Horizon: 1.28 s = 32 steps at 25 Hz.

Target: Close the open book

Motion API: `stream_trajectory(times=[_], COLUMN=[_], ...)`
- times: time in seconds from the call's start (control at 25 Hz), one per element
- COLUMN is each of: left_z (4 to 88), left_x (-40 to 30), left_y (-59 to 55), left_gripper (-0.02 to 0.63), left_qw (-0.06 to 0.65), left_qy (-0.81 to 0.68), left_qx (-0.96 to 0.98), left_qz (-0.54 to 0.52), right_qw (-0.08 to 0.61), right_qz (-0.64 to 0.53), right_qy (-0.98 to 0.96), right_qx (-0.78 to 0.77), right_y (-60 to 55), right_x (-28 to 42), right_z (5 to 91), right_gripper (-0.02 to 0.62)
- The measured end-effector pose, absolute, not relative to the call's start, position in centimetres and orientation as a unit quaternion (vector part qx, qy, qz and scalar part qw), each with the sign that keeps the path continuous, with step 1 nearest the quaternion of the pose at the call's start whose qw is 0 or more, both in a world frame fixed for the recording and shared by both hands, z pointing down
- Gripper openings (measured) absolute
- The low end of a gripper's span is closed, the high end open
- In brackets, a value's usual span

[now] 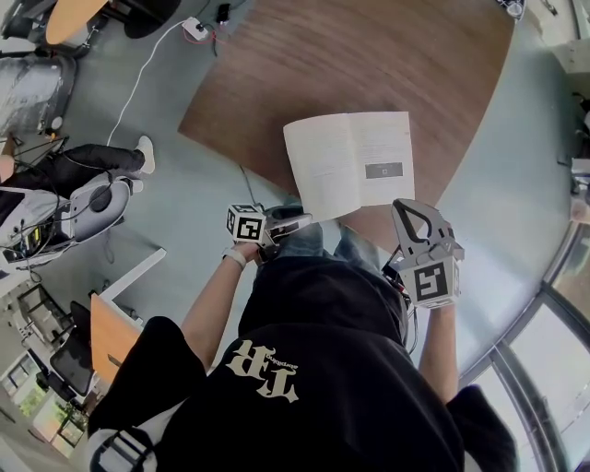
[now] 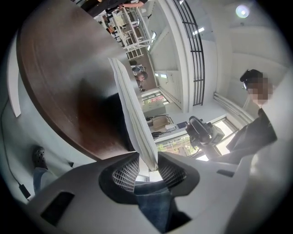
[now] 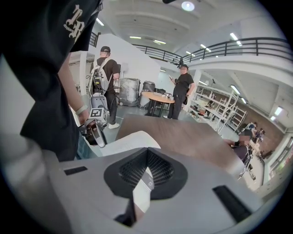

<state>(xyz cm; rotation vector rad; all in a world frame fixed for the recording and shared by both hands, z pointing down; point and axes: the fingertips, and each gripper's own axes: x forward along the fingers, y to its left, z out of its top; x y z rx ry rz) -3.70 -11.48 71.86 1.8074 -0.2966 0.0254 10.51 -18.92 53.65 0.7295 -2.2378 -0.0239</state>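
Observation:
An open white book [image 1: 350,161] lies on the round brown table [image 1: 369,55], near its front edge. My left gripper [image 1: 293,221] is at the book's lower left corner. In the left gripper view the gripper [image 2: 149,170] is rolled on its side and shut on the left sheaf of pages [image 2: 128,105], which stands lifted off the table [image 2: 59,68] with a shadow beneath. My right gripper [image 1: 401,205] is shut, its tips at the right page's lower corner. In its own view the gripper [image 3: 146,157] has the book [image 3: 126,140] just beyond it and the left gripper [image 3: 98,132] at the left.
My jeans-clad legs [image 1: 304,240] are against the table's front edge. A seated person [image 1: 83,171] and chairs are on the left. A white cable and power strip [image 1: 195,28] lie on the floor. Two people [image 3: 105,77] [image 3: 183,91] stand by an orange table [image 3: 158,97] far back.

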Motion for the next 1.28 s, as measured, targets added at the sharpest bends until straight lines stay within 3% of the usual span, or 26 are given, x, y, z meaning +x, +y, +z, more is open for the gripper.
stream_trajectory(times=[0.76,1.28], left_z=[64.8,62.9], left_x=[0.7,5.0], left_y=[-12.7,-13.2], left_gripper=[0.121,0.121], left_qw=[0.559,0.538], left_qy=[-0.048,0.01], left_qx=[0.828,0.843], left_qz=[-0.002,0.02], right_qw=[0.38,0.342], right_qz=[0.001,0.038], right_qy=[-0.872,-0.863], right_qx=[0.308,0.371], right_y=[-18.7,-19.0], right_x=[12.8,17.3], right_z=[53.2,52.2], right_gripper=[-0.012,-0.012])
